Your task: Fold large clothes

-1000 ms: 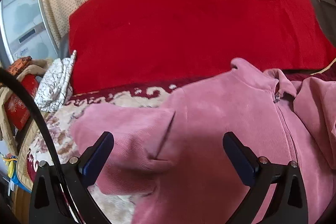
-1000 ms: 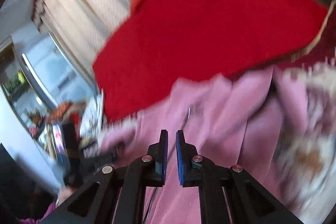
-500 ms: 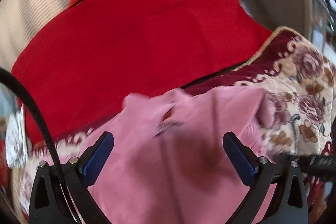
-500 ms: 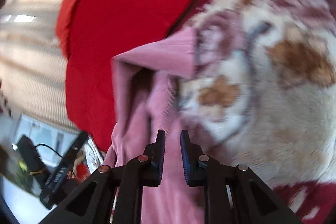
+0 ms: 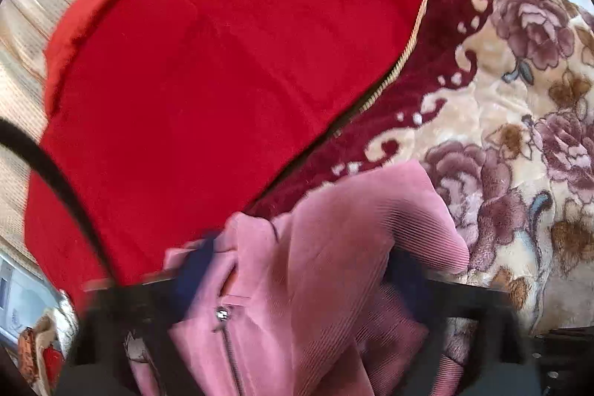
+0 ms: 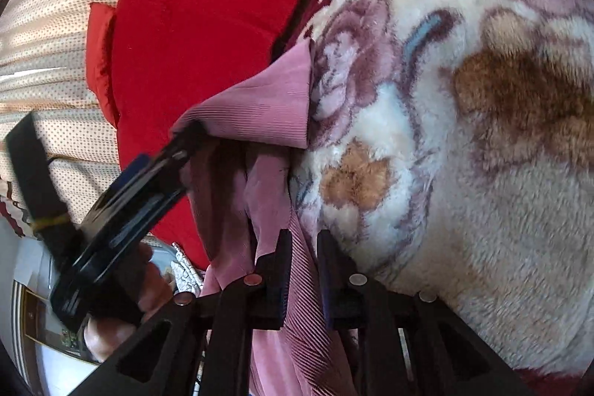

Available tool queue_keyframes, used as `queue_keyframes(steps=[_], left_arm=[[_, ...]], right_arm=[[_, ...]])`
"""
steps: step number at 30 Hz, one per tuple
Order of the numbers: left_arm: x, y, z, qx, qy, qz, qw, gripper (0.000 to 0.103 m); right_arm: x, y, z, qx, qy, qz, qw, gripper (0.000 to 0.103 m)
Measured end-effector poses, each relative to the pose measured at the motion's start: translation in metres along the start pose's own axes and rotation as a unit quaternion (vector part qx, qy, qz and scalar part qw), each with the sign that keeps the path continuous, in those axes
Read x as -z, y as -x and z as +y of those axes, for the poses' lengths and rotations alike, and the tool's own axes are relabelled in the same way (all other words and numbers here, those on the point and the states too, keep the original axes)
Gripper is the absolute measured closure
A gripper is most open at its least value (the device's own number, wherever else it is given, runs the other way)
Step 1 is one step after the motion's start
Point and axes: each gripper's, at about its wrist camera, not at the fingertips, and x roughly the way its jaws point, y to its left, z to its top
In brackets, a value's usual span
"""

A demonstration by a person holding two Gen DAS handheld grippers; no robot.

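A pink corduroy jacket lies on a floral blanket, its zipper pull near the collar. My left gripper is blurred and straddles the collar and a folded shoulder. Its jaws are closing with the cloth between them, and the pads still stand wide apart. In the right wrist view the same jacket shows a folded corner. My right gripper is shut on a strip of the jacket's edge. The left gripper reaches the fold from the left, with a hand behind it.
A big red cushion leans behind the jacket, seen also as a red cushion in the right wrist view. The floral blanket spreads to the right. A dotted beige curtain hangs beyond. Clutter sits at the lower left.
The left gripper swept right across the jacket, from the sleeve to the collar and shoulder, and its jaws narrowed a little. The right gripper rolled, dropped to the jacket's edge and now has cloth between its pads.
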Motion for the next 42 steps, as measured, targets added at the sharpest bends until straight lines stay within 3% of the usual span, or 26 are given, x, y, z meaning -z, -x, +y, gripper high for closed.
queue_keyframes(steps=[1,4,6,12,15,17,18,20,21,22,25,28,29,30,32,34,36,39,42], left_arm=[[0.000,-0.009,0.008,0.042,0.020,0.022,0.9987,0.097],[0.008,-0.014,0.031,0.097,0.083,0.025,0.9915,0.098],[0.022,-0.002,0.056,0.118,0.127,-0.005,0.9847,0.098],[0.077,0.033,0.118,0.120,0.222,-0.047,0.9665,0.099],[0.133,0.054,0.156,0.110,0.281,-0.053,0.9518,0.099],[0.173,0.058,0.172,0.114,0.316,-0.036,0.9412,0.098],[0.186,0.057,0.176,0.116,0.325,-0.028,0.9382,0.098],[0.234,0.053,0.185,0.125,0.357,0.009,0.9257,0.093],[0.252,0.051,0.189,0.133,0.372,0.025,0.9182,0.091],[0.272,0.047,0.192,0.138,0.390,0.042,0.9094,0.090],[0.321,0.049,0.207,0.135,0.445,0.066,0.8828,0.086],[0.334,0.059,0.223,0.126,0.477,0.049,0.8685,0.072],[0.333,0.063,0.228,0.122,0.479,0.037,0.8686,0.069],[0.329,0.066,0.229,0.121,0.476,0.031,0.8706,0.062],[0.318,0.070,0.230,0.124,0.467,0.016,0.8755,0.053],[0.311,0.068,0.231,0.122,0.465,0.000,0.8770,0.037],[0.309,0.054,0.233,0.101,0.466,0.008,0.8788,0.035],[0.319,0.028,0.235,0.082,0.459,0.060,0.8827,0.036],[0.343,0.010,0.242,0.096,0.485,0.088,0.8648,0.042]], right_arm=[[-0.004,0.008,-0.001,0.001,0.002,-0.004,1.000,0.085],[-0.010,0.012,0.007,0.009,0.010,-0.025,1.000,0.085],[-0.014,0.013,0.012,0.009,0.016,-0.038,0.999,0.085],[-0.016,0.000,0.042,-0.014,0.050,-0.039,0.998,0.085],[-0.008,-0.014,0.059,-0.019,0.071,-0.025,0.997,0.085],[0.005,-0.026,0.073,0.000,0.101,-0.017,0.995,0.080],[0.010,-0.031,0.079,0.011,0.115,-0.018,0.993,0.073],[0.017,-0.039,0.088,0.024,0.130,-0.016,0.991,0.047],[0.022,-0.043,0.093,0.027,0.136,-0.017,0.990,0.022],[0.031,-0.046,0.096,0.029,0.143,-0.022,0.989,0.020],[0.052,-0.055,0.109,0.075,0.203,-0.026,0.976,0.025],[0.065,-0.064,0.124,0.118,0.262,-0.041,0.957,0.048],[0.070,-0.067,0.127,0.129,0.284,-0.047,0.949,0.059],[0.077,-0.067,0.124,0.130,0.296,-0.047,0.945,0.063],[0.080,-0.069,0.122,0.127,0.307,-0.037,0.942,0.064],[0.085,-0.075,0.123,0.126,0.316,-0.032,0.940,0.064],[0.096,-0.084,0.125,0.132,0.324,-0.018,0.937,0.064],[0.097,-0.097,0.119,0.153,0.322,0.010,0.934,0.063],[0.100,-0.095,0.122,0.150,0.331,0.000,0.931,0.064]])
